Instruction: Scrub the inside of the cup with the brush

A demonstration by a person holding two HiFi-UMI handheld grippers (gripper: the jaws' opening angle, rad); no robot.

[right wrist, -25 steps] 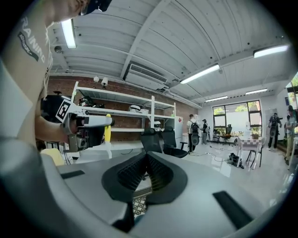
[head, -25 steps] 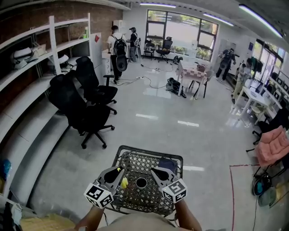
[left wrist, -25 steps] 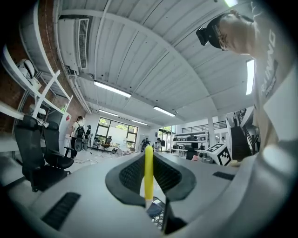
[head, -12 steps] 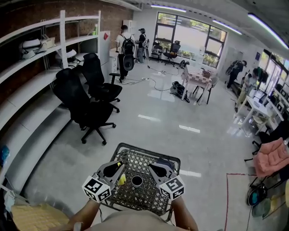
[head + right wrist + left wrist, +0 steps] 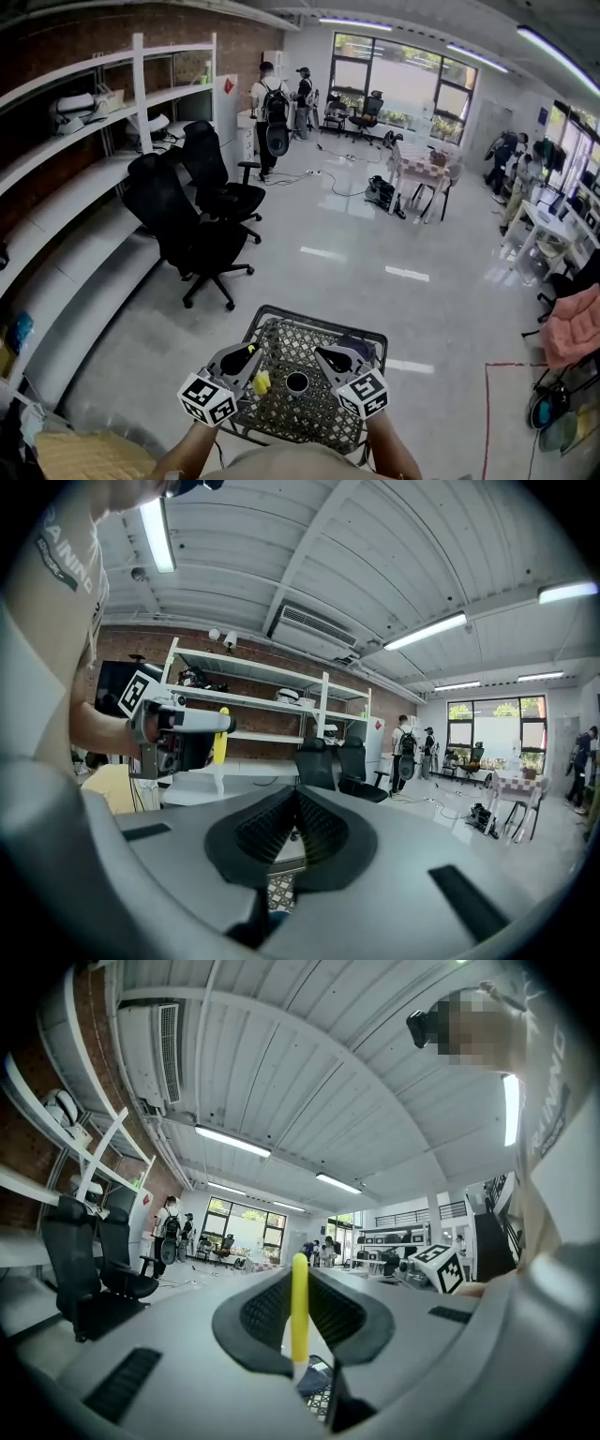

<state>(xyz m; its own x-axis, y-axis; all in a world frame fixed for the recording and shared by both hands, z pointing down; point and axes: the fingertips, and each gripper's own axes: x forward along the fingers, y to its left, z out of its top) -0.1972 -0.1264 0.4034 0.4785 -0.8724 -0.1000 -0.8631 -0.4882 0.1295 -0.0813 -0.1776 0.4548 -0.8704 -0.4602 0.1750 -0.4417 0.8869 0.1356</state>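
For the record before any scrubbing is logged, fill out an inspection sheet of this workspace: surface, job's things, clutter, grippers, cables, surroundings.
Surface: small metal lattice table on a pale glossy floor.
Job's things: dark cup upright near the table's middle; yellow brush in the left gripper, to the left of the cup and not in it.
Clutter: one dark blue item at the table's far right corner; cannot tell what it is.
Grippers: left gripper has its fingers shut on the brush; right gripper has its fingers shut with nothing between them.
Cables: loose cables on the floor far off; nothing seen on the table.
Surroundings: black office chairs, wall shelves, people standing far off.
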